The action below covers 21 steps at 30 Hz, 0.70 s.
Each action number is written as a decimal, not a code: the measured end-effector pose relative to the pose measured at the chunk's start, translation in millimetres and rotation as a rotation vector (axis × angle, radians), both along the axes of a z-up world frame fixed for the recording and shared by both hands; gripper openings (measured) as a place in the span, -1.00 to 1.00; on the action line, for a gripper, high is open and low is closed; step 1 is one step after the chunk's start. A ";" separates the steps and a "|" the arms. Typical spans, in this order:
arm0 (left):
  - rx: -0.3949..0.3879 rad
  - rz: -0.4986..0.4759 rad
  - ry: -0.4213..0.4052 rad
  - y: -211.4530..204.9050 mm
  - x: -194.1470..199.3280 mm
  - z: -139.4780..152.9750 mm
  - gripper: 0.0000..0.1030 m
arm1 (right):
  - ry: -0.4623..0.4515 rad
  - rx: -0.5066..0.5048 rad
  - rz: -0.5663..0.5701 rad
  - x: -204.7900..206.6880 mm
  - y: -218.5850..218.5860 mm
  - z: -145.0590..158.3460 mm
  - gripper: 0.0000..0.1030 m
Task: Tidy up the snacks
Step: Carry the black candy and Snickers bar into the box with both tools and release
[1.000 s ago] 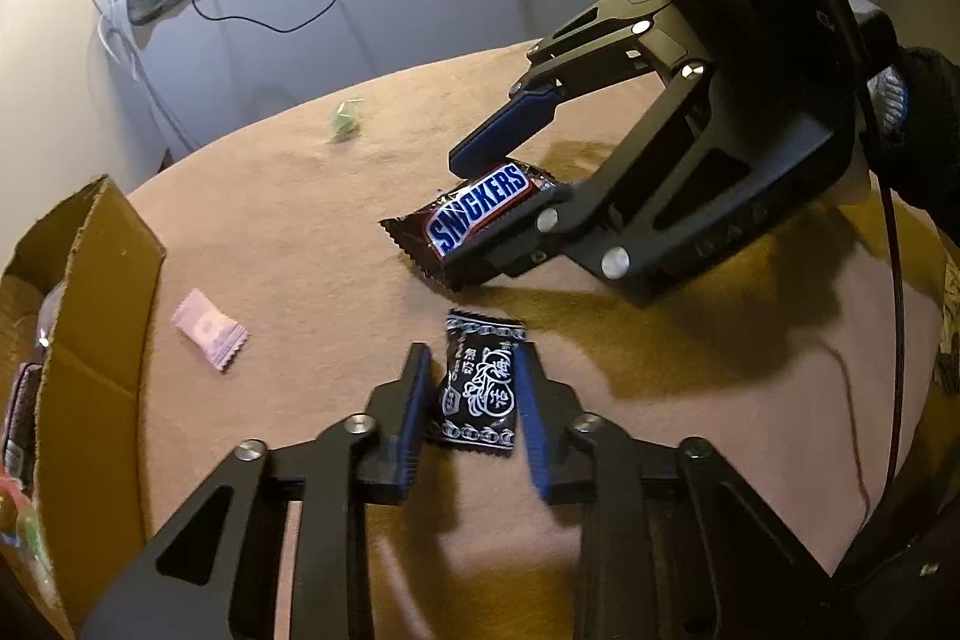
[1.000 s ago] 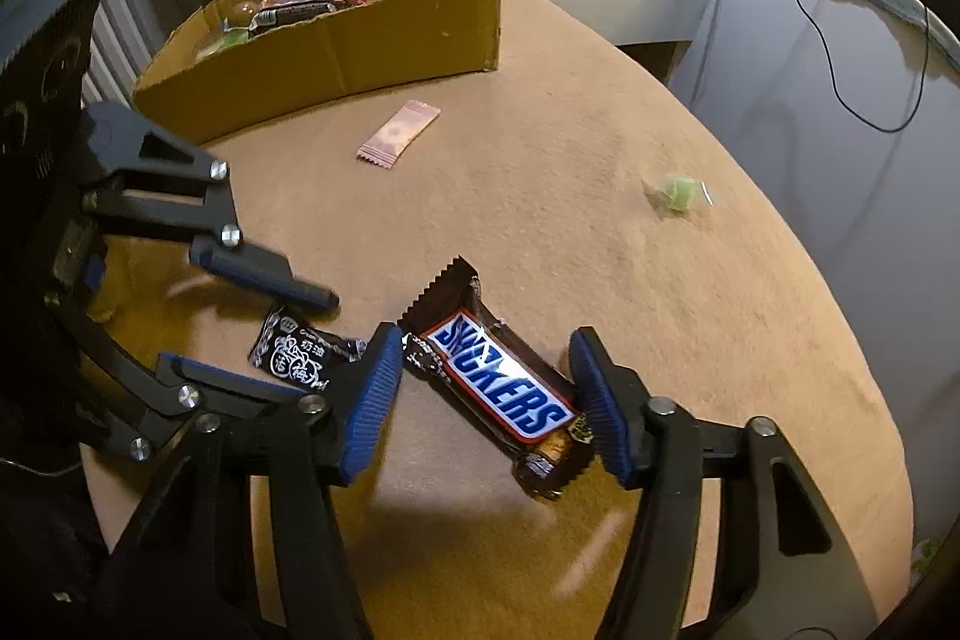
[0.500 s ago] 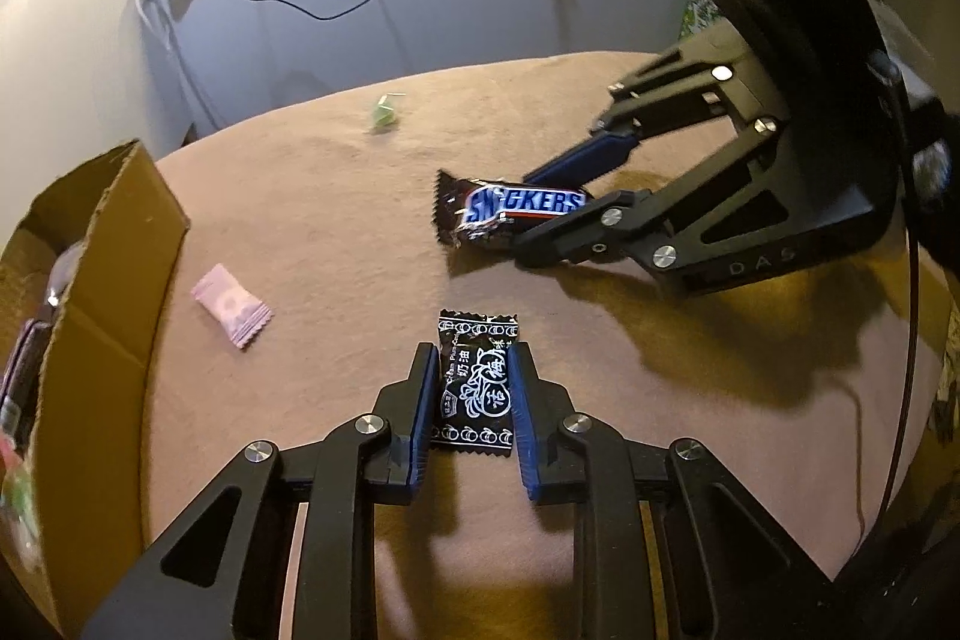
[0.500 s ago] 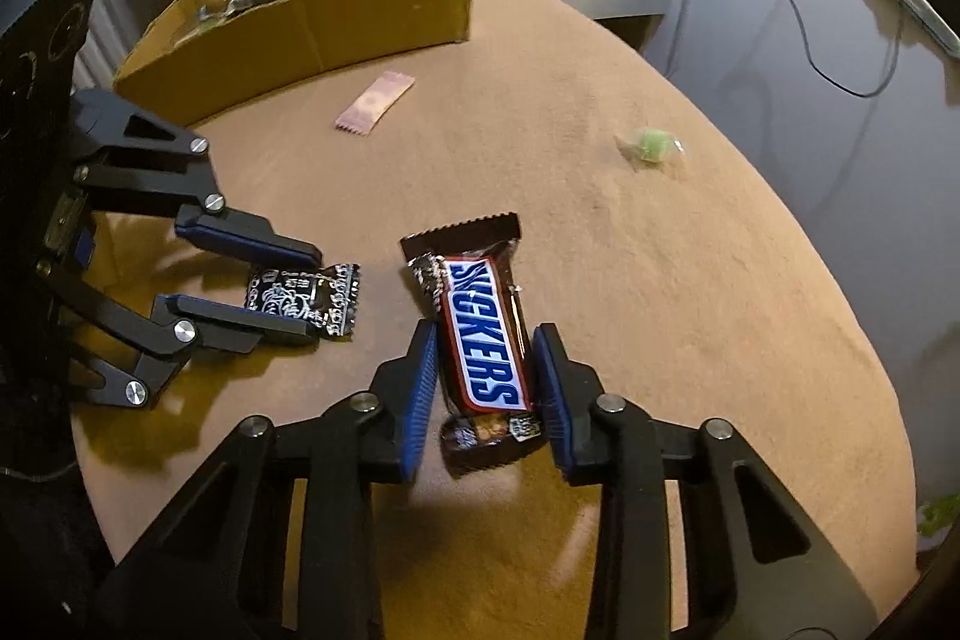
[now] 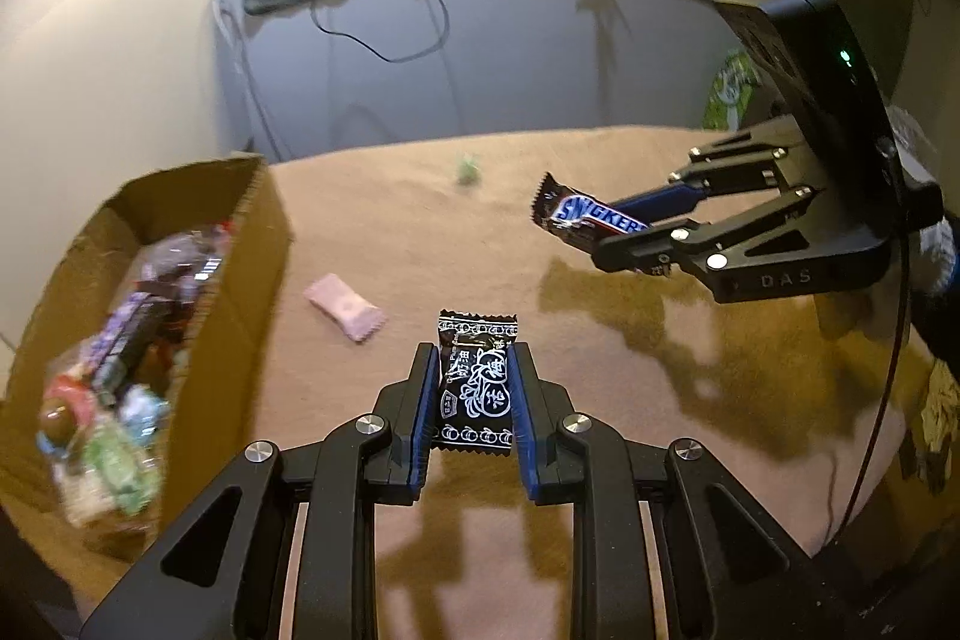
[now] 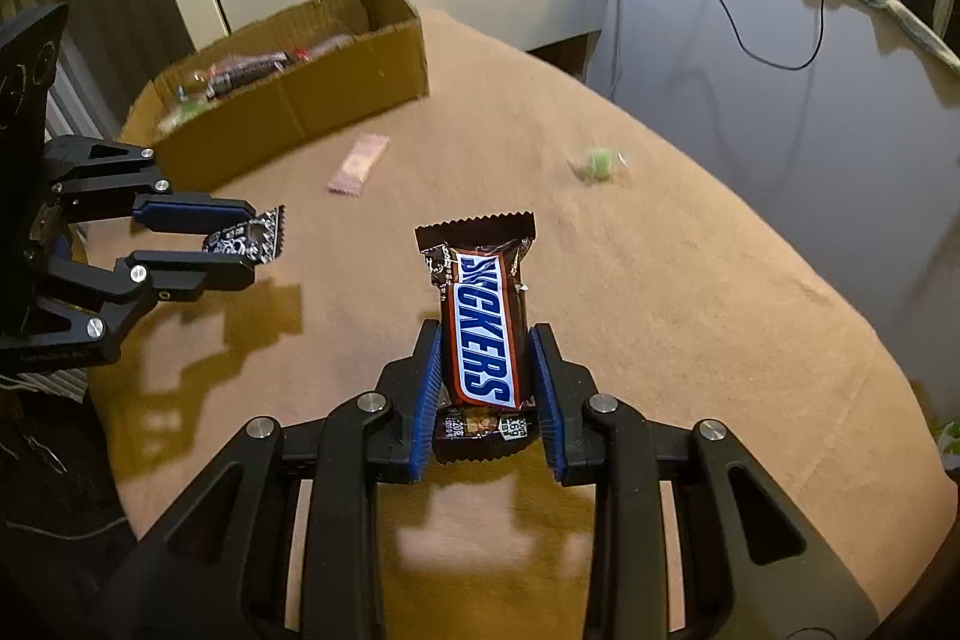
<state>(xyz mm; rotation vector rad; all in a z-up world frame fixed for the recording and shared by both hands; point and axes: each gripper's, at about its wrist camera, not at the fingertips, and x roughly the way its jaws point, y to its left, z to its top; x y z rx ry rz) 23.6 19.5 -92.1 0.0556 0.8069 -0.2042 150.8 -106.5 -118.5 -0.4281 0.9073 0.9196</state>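
Observation:
My left gripper (image 5: 474, 358) is shut on a small black candy packet (image 5: 477, 325) with white print, held above the brown tablecloth (image 5: 390, 232). The right wrist view shows that gripper (image 6: 255, 244) at the left with the packet (image 6: 255, 237) sticking out of its tips. My right gripper (image 6: 486, 334) has a Snickers bar (image 6: 480, 292) between its blue pads; the jaws are still closing and the pads press on its sides. The bar hangs clear of the cloth. From the left wrist view, the right gripper (image 5: 606, 229) holds the bar (image 5: 576, 214) at the right.
An open cardboard box (image 5: 240, 244) holding several wrapped snacks stands at the table's left; it is also in the right wrist view (image 6: 336, 94). A pink wrapped candy (image 5: 346, 307) lies near the box. A small green candy (image 5: 467, 168) lies farther off, near the table's rounded edge.
The right jaws closed on the Snickers bar and lifted it off the cloth. The left gripper rose with the black packet and swung toward the box.

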 end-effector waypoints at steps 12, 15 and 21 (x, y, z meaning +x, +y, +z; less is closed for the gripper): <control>-0.038 0.144 -0.108 69.5 -35.7 33.0 -0.58 | -0.038 0.082 0.048 -19.3 54.4 48.9 -0.42; -0.037 0.184 -0.127 89.0 -39.6 40.2 -0.58 | -0.047 0.092 0.064 -21.3 72.3 56.1 -0.42; -0.033 0.256 -0.153 122.5 -46.7 46.4 -0.58 | -0.048 0.119 0.096 -22.4 109.6 67.6 -0.42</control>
